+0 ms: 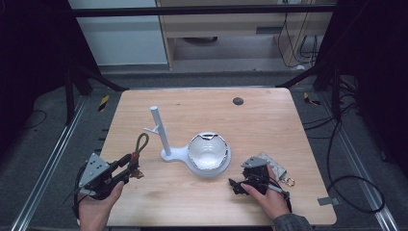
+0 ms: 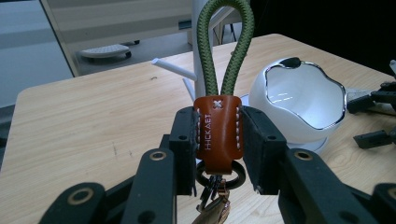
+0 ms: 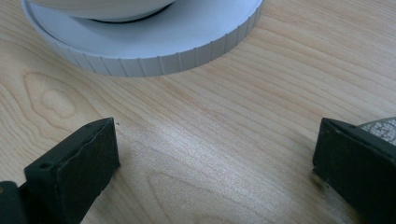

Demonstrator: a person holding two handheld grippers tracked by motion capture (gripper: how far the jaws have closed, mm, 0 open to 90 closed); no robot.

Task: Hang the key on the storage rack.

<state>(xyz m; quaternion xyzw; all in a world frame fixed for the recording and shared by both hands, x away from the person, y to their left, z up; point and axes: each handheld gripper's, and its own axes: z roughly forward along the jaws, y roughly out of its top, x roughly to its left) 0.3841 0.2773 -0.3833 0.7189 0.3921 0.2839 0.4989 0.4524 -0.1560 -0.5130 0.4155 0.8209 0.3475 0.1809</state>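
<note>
Between the two black pads of the left gripper (image 2: 217, 154) sits a keychain (image 2: 218, 128), pinched at its brown leather sleeve, which carries white stitching down both edges, a small stitched cross at the top and the stamped word HICKAET. Out of the sleeve, away from the gripper, rises a loop of olive-green cord (image 2: 226, 42), its top cut off by the edge of the left gripper view. Below the sleeve, toward the gripper's body, hangs a dark metal ring (image 2: 239, 171) with small clasps under it; those are half hidden by the jaws and hard to make out. The jaws are closed tight against the leather on both sides. Beyond the cord stands a white stand (image 1: 162, 134) with a short side peg, and just beside it, on the same white base (image 3: 154, 51), rests a white bowl (image 2: 299, 100) with a shiny wavy rim. Across the wooden table (image 1: 269, 120), the right gripper (image 1: 240, 184) lies low near the base, jaws spread wide with bare wood between them. Beside that gripper lies a pale flat item (image 1: 273, 163) with a small ring, too small to identify.
</note>
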